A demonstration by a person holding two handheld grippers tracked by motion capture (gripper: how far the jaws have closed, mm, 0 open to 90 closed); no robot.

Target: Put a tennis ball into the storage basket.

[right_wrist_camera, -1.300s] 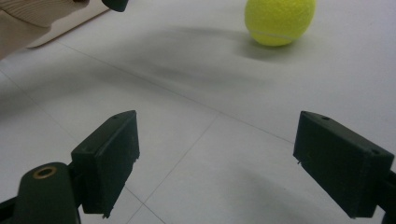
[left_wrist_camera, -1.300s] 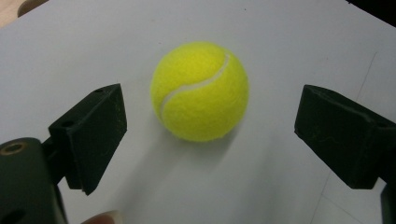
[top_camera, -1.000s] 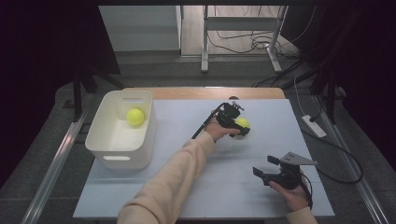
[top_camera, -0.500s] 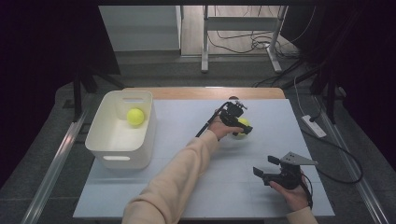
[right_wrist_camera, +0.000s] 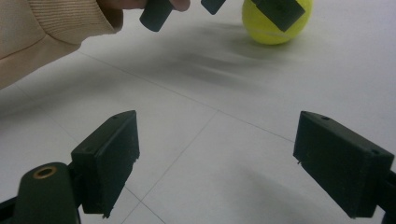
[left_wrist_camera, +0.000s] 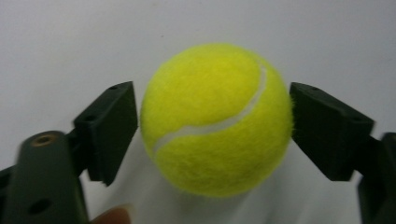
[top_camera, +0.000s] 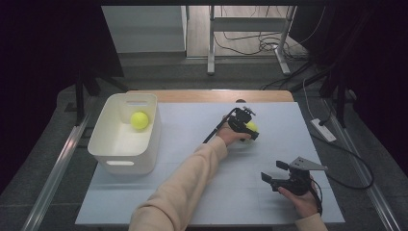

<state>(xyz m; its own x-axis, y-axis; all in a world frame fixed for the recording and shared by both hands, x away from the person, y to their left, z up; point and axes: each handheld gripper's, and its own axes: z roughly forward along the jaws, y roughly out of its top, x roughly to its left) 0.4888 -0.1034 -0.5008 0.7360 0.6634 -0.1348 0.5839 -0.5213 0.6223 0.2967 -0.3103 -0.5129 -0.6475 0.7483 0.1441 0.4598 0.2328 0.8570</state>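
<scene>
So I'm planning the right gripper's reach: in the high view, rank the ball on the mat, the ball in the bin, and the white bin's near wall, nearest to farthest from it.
From the right gripper:
1. Ball on the mat, just beyond it, between the left gripper's jaws.
2. White bin's near wall, far to the left.
3. Ball in the bin, at its far end.

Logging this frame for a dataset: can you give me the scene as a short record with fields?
surface: white table
bin: white, at the table's left, one ball inside
left gripper: jaws have just been closing, pads against the sides of the table ball
right gripper: open, nothing between the jaws, above bare table
</scene>
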